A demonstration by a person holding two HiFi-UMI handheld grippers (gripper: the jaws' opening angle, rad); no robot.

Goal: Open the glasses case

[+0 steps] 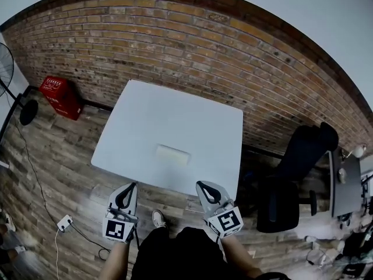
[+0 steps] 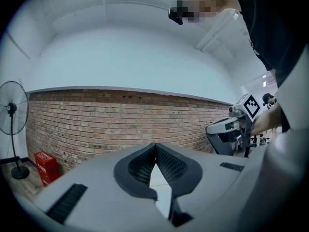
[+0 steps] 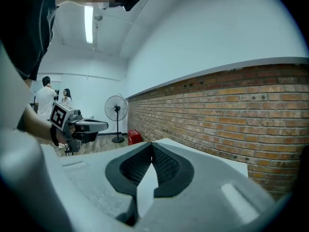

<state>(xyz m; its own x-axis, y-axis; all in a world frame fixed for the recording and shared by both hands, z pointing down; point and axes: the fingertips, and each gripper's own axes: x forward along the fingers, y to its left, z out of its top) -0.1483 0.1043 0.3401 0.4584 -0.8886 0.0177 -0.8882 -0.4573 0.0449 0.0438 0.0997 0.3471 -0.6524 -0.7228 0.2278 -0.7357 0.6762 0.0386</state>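
approach step: left gripper (image 1: pixel 129 189) and right gripper (image 1: pixel 205 188) hovering off the counter's (image 1: pixel 145 109) near edge, fingers clenched, empty. next: spreading fingers, reaching glasses case (image 1: pixel 172 154) near that edge.

No readable text, red crate (image 1: pixel 60 96) print — too blurred

The grey left gripper (image 2: pixel 155 144) has its black ribbed pads closed tip to tip with nothing between them, and a white table top (image 2: pixel 162 183) shows through the gap below. Beyond runs a red-brown brick wall (image 2: pixel 120 120), with a black standing fan (image 2: pixel 12 111) and a red plastic crate (image 2: pixel 46 166) at the left. At the right, the grey right gripper (image 2: pixel 215 128) carries its black-and-white marker cube.
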